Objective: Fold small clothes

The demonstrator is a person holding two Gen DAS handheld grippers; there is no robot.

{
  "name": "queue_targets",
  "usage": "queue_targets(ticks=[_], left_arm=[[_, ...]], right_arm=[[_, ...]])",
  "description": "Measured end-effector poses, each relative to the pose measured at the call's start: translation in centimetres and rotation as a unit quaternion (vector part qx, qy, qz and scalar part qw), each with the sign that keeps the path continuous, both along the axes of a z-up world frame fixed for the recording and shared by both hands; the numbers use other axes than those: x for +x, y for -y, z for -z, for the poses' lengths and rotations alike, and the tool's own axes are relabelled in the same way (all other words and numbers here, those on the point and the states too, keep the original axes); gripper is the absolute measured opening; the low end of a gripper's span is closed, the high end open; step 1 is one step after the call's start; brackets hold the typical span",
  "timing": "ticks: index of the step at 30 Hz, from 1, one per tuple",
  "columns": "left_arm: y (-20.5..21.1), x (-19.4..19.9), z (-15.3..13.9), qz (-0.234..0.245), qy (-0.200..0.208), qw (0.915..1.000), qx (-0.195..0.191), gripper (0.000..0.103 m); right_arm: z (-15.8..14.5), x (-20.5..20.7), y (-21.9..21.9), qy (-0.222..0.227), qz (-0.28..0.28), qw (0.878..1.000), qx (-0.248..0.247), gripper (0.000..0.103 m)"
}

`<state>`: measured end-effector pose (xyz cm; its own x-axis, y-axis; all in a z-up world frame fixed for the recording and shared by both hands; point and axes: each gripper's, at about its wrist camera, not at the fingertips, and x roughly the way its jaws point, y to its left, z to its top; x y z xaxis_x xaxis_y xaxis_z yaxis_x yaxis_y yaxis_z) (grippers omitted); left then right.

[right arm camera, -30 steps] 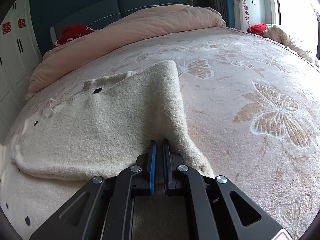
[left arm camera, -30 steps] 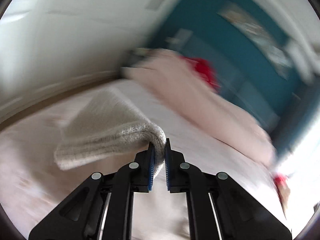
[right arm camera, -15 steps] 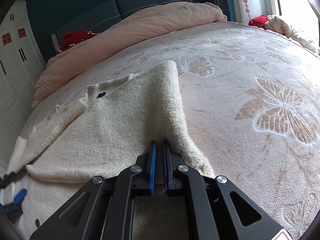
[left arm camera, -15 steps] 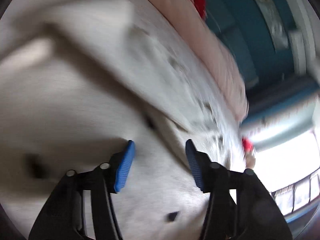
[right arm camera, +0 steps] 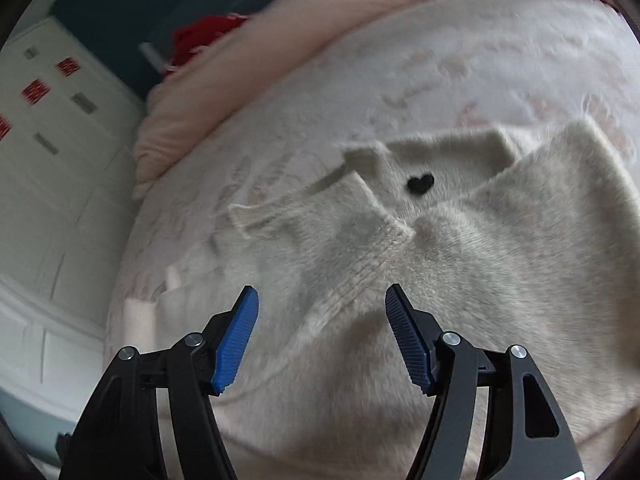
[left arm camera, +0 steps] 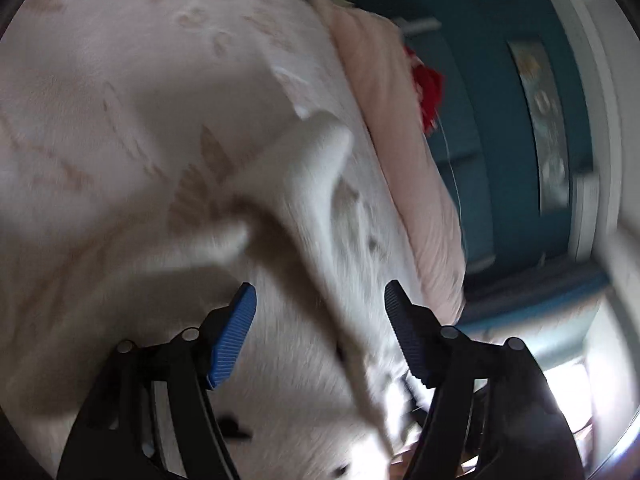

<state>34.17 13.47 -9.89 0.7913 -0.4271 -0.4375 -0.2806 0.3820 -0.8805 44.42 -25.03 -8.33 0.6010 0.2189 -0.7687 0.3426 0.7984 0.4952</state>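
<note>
Both tongs, left tongs (left arm camera: 320,332) and right tongs (right arm camera: 322,332), have just been opening and are standing spread, pinching nothing. A side fold of the cream sweater (right arm camera: 460,264) is being released on the bed (right arm camera: 460,52). Next is likely regripping an edge for another fold.

Cream knitted sweaters (right arm camera: 460,264): one, lying on the bedspread (right arm camera: 460,60).
Black heart marks (right arm camera: 420,183) seen on that sweater: one.
Pink duvets (right arm camera: 248,64): one, beyond the sweater.
Red cushions (right arm camera: 200,36): one, behind the duvet.
</note>
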Motion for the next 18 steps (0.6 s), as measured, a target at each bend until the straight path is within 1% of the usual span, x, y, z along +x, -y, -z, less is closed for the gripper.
queue_targets(ticks=[2, 3, 4, 5, 6, 8, 9, 10, 11, 12, 13, 14, 15, 16, 17, 18], left_arm=[[-1.6, 0.6, 0.7, -0.018, -0.011, 0.9993, -0.030, 0.064], [-2.1, 1.2, 0.8, -0.029, -0.009, 0.9981, -0.054, 0.064], [-2.5, 1.3, 0.7, -0.035, -0.006, 0.9971, -0.068, 0.064], [-2.8, 1.8, 0.5, -0.042, -0.003, 0.9957, -0.083, 0.064], [-2.8, 2.5, 0.5, -0.045, -0.004, 0.9950, -0.089, 0.064], [-3.0, 3.6, 0.8, -0.050, -0.011, 0.9923, -0.113, 0.064], [-3.0, 4.4, 1.2, -0.053, -0.019, 0.9894, -0.134, 0.059], [-3.1, 4.8, 1.3, -0.058, -0.026, 0.9874, -0.145, 0.051], [-3.3, 4.8, 1.5, -0.065, -0.028, 0.9858, -0.152, 0.032], [-3.4, 5.2, 1.0, -0.070, -0.023, 0.9870, -0.143, 0.019], [-3.8, 4.7, 0.2, -0.070, -0.014, 0.9896, -0.125, 0.015], [-3.9, 4.9, -0.5, -0.068, -0.007, 0.9922, -0.104, 0.011], [-4.1, 4.7, -1.1, -0.059, 0.001, 0.9956, -0.073, 0.010], [-3.8, 4.8, -1.3, -0.048, -0.001, 0.9973, -0.055, 0.010], [-3.5, 5.0, -1.1, -0.040, -0.006, 0.9982, -0.045, 0.010], [-2.8, 5.3, -0.6, -0.027, -0.019, 0.9990, -0.029, 0.010]], right_arm=[[0.7, 0.2, 0.1, 0.004, 0.029, 1.000, 0.009, 0.064], [0.6, 0.3, 0.0, 0.005, 0.043, 0.999, 0.003, 0.056], [0.5, 0.6, -0.1, 0.004, 0.042, 0.999, 0.000, 0.035], [0.6, 0.9, -0.1, 0.001, 0.037, 0.999, 0.003, 0.022], [0.4, 1.5, -0.2, 0.001, 0.033, 0.999, 0.008, 0.013], [-0.2, 1.5, -0.2, 0.015, 0.032, 0.999, 0.009, 0.010], [-1.3, 1.8, -0.2, 0.033, 0.026, 0.999, 0.019, 0.009], [-2.6, 1.8, -0.1, 0.056, 0.024, 0.998, 0.025, 0.008], [-4.9, 1.5, 0.0, 0.095, 0.020, 0.995, 0.036, 0.008], [-6.4, 0.8, 0.0, 0.125, 0.016, 0.991, 0.041, 0.008], [-9.1, -0.1, 0.4, 0.166, 0.011, 0.985, 0.039, 0.008], [-10.8, -1.0, 0.8, 0.193, 0.008, 0.981, 0.032, 0.008], [-12.4, -2.3, 1.6, 0.220, 0.007, 0.975, 0.018, 0.007], [-13.1, -3.6, 2.5, 0.233, 0.013, 0.972, -0.001, 0.007], [-12.7, -4.8, 3.6, 0.229, 0.022, 0.973, -0.023, 0.007], [-11.8, -5.3, 4.4, 0.215, 0.031, 0.975, -0.039, 0.007]])
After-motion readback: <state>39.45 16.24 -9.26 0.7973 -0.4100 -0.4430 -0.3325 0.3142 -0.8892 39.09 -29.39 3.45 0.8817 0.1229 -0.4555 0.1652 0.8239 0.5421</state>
